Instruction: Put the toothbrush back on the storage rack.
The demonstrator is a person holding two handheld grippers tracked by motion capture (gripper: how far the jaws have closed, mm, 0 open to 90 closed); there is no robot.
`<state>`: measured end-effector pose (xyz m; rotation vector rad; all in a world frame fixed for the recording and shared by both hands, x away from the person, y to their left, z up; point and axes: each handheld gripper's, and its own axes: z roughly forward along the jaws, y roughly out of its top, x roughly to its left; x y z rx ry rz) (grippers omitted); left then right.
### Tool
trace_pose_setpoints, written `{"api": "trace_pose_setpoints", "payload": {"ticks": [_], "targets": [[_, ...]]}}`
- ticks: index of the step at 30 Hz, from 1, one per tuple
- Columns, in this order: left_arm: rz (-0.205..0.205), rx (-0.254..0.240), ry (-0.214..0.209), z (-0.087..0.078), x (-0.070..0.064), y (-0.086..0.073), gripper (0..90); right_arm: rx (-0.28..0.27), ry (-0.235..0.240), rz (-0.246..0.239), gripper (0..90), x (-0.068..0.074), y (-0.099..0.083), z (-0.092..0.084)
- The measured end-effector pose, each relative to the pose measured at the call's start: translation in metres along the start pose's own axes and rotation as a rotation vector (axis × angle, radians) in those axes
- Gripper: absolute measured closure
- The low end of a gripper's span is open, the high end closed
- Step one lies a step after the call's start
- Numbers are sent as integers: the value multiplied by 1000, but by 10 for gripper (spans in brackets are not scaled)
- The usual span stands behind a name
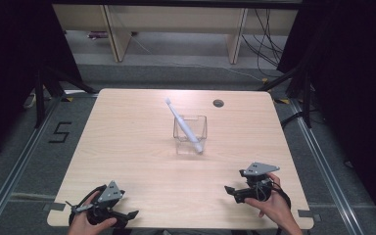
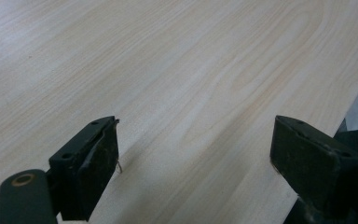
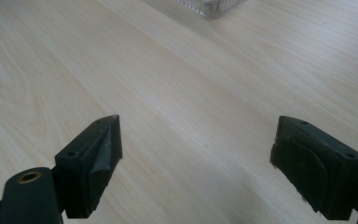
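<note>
Both sets of jaws are spread with nothing between them: the right gripper (image 1: 231, 190) and left gripper (image 1: 129, 215) are held low near the table (image 1: 127, 147) edge. The toothbrush (image 1: 183, 125) is propped in the clear container (image 1: 191, 134), long axis slanted, head pointing up and away to the left. A careless reach could tip the light container.

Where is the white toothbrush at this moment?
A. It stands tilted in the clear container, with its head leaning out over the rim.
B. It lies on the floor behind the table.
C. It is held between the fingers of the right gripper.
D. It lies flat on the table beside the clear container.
A: in the high view the toothbrush rests tilted inside the clear container, its head pointing up past the rim, far from both grippers.
</note>
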<state>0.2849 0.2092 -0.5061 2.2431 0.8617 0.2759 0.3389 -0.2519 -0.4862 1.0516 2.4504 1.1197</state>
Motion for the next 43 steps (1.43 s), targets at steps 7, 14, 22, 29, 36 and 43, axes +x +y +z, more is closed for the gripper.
{"api": "trace_pose_setpoints", "payload": {"ticks": [7,14,22,29,36,43], "targets": [[-4,-2,1,0,0,0,150,3,8,21,165,3,-8,-6],[2,-3,2,-1,0,0,150,8,3,29,165,2,-15,-10],[2,-2,3,-1,0,0,150,-2,-16,7,166,0,-17,-13],[7,0,2,-1,0,1,150,10,1,17,166,1,-17,-12],[9,1,3,-1,1,1,149,0,6,-21,166,1,-16,-10],[9,-1,6,-1,0,1,150,3,-12,-32,166,1,-15,-10]]}}
